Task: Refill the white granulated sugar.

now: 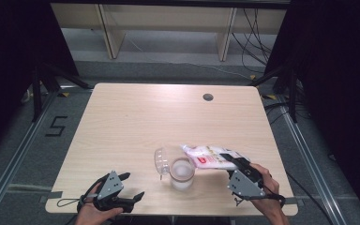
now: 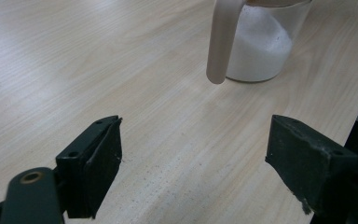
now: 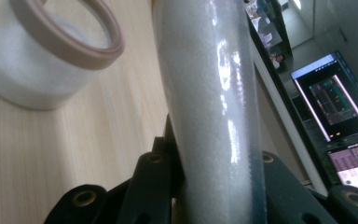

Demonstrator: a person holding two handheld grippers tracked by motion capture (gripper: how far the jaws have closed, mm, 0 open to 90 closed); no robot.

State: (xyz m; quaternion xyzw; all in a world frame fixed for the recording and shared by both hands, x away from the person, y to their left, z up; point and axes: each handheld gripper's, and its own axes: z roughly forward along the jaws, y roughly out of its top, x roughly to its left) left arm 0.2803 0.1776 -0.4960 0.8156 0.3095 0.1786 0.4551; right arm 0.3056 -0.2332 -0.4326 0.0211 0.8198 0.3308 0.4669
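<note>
A clear jar (image 1: 182,174) holding white powder stands near the table's front edge, its clear lid (image 1: 161,161) flipped open to the left. In the left gripper view the jar (image 2: 261,46) is ahead with a beige strap (image 2: 221,42) hanging down its side. A plastic bag (image 1: 211,157) of white grains, with red print, lies tilted just right of the jar's rim. My right gripper (image 1: 233,162) is shut on the bag (image 3: 214,93), beside the beige-rimmed jar (image 3: 51,51). My left gripper (image 1: 133,185) rests open at the front left, its jaws (image 2: 193,163) wide apart and empty.
The wooden table (image 1: 145,117) has a round cable hole (image 1: 208,97) at the back right. Dark curtains and stand legs flank the table. Lit monitors (image 3: 331,93) sit off to the side in the right gripper view.
</note>
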